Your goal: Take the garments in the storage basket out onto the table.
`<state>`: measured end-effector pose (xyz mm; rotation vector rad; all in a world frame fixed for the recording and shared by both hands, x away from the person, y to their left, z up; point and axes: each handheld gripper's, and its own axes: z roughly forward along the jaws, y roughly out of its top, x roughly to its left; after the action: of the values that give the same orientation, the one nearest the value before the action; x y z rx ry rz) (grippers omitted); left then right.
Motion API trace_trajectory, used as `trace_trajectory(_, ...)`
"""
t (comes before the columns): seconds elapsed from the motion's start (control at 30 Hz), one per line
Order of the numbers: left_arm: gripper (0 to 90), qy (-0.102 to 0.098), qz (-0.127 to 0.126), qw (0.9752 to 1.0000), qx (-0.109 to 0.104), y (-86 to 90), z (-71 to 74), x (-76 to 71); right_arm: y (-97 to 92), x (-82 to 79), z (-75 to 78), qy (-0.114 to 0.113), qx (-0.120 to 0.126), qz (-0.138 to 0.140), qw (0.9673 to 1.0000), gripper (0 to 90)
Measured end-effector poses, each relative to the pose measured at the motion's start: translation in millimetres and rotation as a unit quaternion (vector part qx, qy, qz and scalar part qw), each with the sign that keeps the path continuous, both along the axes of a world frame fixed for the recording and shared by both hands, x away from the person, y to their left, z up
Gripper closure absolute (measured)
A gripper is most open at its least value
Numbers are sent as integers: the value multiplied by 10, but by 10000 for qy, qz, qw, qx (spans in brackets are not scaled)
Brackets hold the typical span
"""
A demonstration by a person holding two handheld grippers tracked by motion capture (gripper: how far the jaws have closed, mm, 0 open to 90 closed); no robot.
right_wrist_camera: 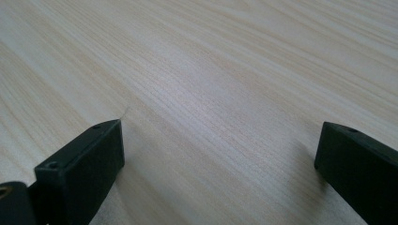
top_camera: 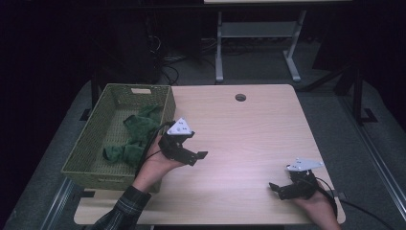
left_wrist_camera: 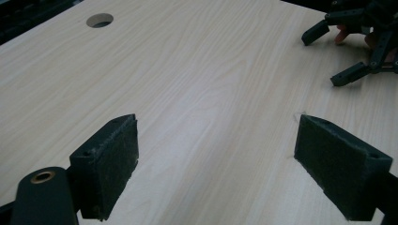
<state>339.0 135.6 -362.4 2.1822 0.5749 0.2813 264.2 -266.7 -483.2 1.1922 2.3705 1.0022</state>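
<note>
Grippers — left (top_camera: 194,152), right (top_camera: 277,188) — jaws apart above bare table (top_camera: 239,139)

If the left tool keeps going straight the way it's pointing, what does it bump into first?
Probably the right tool, which lies ahead of the open left tool across the bare table. It points slightly down, so it might touch the table first.

Pale wooden table (top_camera: 239,139) — a green wicker basket (top_camera: 91,143) at its left edge.

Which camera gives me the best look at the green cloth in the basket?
The high view: the green cloth lies crumpled inside the woven basket, just left of the left hand-held gripper. The two gripper views look across bare tabletop, away from the basket.
</note>
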Motion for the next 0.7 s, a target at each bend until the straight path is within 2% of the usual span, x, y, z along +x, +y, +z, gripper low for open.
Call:
trace_trajectory(0.1,138,-40,65,9999,67,43,65,56,-1,0,0,1,0,3,10000,15)
trace_trajectory(0.47,141,35,183,9998,-15,197,174,207,-1,0,1,4,-7,3,10000,15)
trace_trajectory(0.5,141,39,150,9999,52,215,184,226,-1,0,2,6,-9,5,10000,15)
trace_trajectory(0.7,160,105,209,9997,-59,303,231,325,-1,0,2,9,-8,3,10000,15)
